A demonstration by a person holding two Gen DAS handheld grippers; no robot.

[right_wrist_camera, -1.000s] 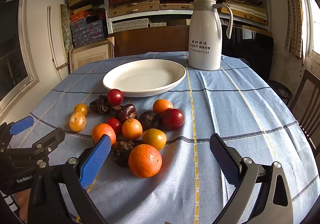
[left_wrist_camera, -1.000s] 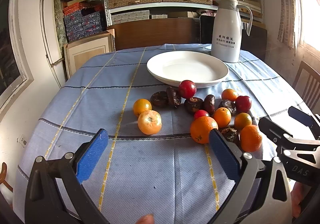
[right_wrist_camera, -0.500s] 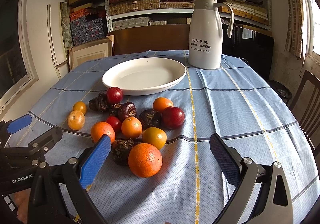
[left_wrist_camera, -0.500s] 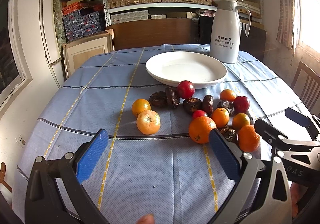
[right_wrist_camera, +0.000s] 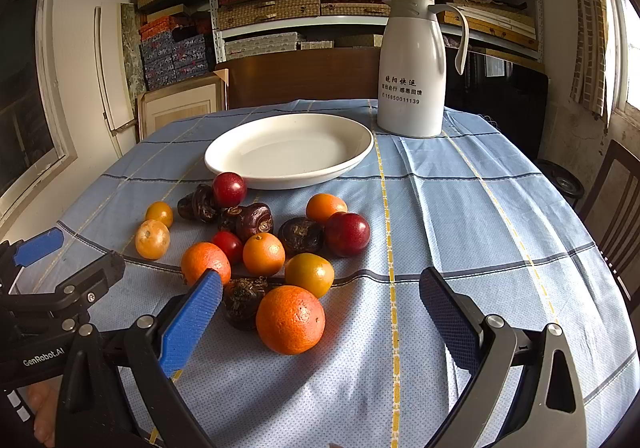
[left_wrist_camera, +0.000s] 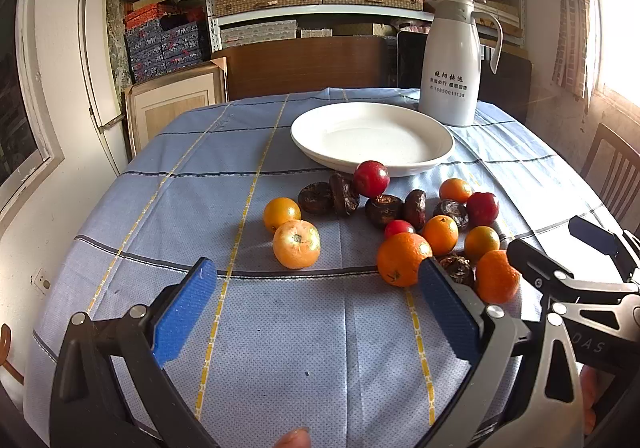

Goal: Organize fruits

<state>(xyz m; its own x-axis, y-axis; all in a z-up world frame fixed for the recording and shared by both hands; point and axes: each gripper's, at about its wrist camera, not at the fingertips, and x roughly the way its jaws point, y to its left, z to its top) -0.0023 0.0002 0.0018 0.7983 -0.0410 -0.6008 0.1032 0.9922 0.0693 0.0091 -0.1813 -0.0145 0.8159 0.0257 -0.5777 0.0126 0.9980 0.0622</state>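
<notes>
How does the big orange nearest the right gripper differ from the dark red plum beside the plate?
The big orange is bright orange with a dimpled skin; the dark red plum is smooth and glossy. The orange is clearly the larger. The orange lies at the near edge of the pile, close to the open right gripper; the plum lies at the far edge, against the white plate. Both are round and rest on the blue tablecloth.

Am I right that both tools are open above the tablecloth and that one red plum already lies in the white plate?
Not quite. The white plate holds nothing; the right wrist view shows the red plum on the tablecloth just before its rim. The left tool and right tool are indeed open.
</notes>
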